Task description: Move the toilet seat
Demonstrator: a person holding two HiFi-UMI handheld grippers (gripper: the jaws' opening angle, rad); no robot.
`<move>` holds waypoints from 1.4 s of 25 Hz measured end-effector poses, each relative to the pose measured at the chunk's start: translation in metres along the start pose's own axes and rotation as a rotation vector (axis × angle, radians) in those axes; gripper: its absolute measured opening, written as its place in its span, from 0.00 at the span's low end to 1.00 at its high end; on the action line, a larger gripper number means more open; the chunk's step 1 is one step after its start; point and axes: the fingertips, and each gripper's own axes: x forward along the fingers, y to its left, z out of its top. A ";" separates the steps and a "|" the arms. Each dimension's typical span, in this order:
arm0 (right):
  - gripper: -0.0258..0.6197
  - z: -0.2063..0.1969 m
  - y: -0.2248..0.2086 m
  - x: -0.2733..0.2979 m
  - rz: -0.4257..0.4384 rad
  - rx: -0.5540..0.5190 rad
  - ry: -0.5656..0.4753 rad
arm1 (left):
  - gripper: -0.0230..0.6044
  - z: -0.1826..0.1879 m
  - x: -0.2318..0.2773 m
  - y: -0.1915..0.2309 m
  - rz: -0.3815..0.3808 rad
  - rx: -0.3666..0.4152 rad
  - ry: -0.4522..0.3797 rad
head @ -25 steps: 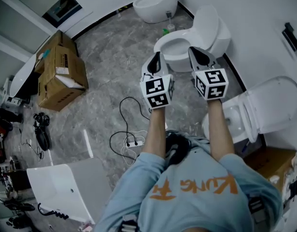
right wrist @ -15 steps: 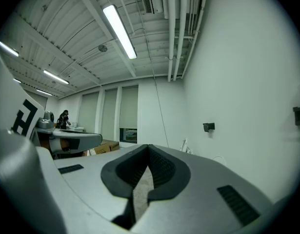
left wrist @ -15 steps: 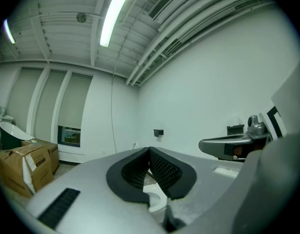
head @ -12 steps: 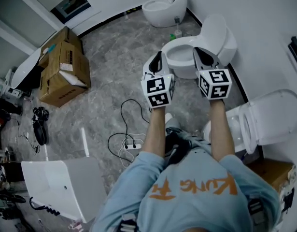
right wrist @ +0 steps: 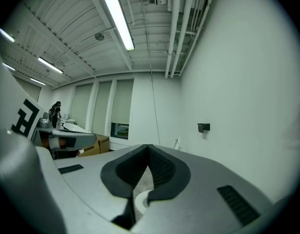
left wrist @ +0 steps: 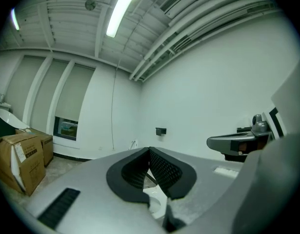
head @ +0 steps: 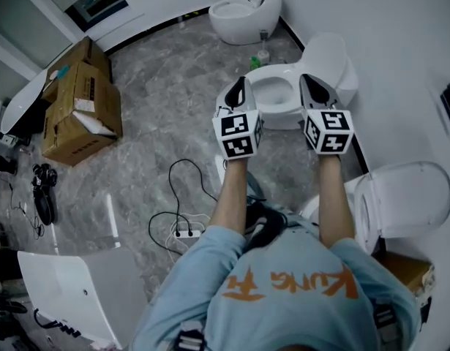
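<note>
Looking down in the head view: left hand-held gripper (head: 241,86) and right hand-held gripper (head: 310,81) held out side by side, level with each other. The toilet seat (head: 276,109) lies flat on its bowl directly between them, left gripper over its left edge, right gripper over its right edge; contact cannot be told from here. A raised lid (head: 324,53) stands behind the seat against the wall. Also on the marbled floor (head: 159,123): a second toilet (head: 243,9) farther off, a third toilet (head: 400,199) close on the right with its lid up, stacked cardboard boxes (head: 78,101) well to the left, and a power strip (head: 184,232) with a looping cable near the person's feet. Left gripper view: jaws clenched, ribbed pads meeting at the tip, nothing between them. A sliver of white porcelain shows low down through the gap behind the pads. This view adds what the head view lacks: a ceiling light (left wrist: 123,9), a small dark wall fixture (left wrist: 161,130), and the other gripper seen side-on at right. Right gripper view: jaws likewise clenched and empty, a white curved edge showing below the pads. It alone shows a person (right wrist: 56,112) far off beyond the left gripper.
</note>
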 end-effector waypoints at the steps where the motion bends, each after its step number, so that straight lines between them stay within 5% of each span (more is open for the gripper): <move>1: 0.04 -0.001 -0.005 0.010 -0.008 0.009 -0.002 | 0.04 -0.002 0.012 0.005 -0.004 -0.001 0.006; 12: 0.04 -0.066 0.001 0.185 0.014 0.142 0.118 | 0.04 -0.058 0.138 0.114 0.030 -0.003 0.176; 22: 0.04 -0.061 0.027 0.351 0.056 0.120 0.190 | 0.04 -0.066 0.249 0.239 0.069 -0.084 0.237; 29: 0.04 -0.099 -0.010 0.392 -0.039 0.127 0.257 | 0.04 -0.133 0.318 0.237 -0.042 -0.096 0.361; 35: 0.04 -0.109 -0.072 0.389 -0.149 0.136 0.335 | 0.04 -0.154 0.365 0.190 -0.163 -0.135 0.442</move>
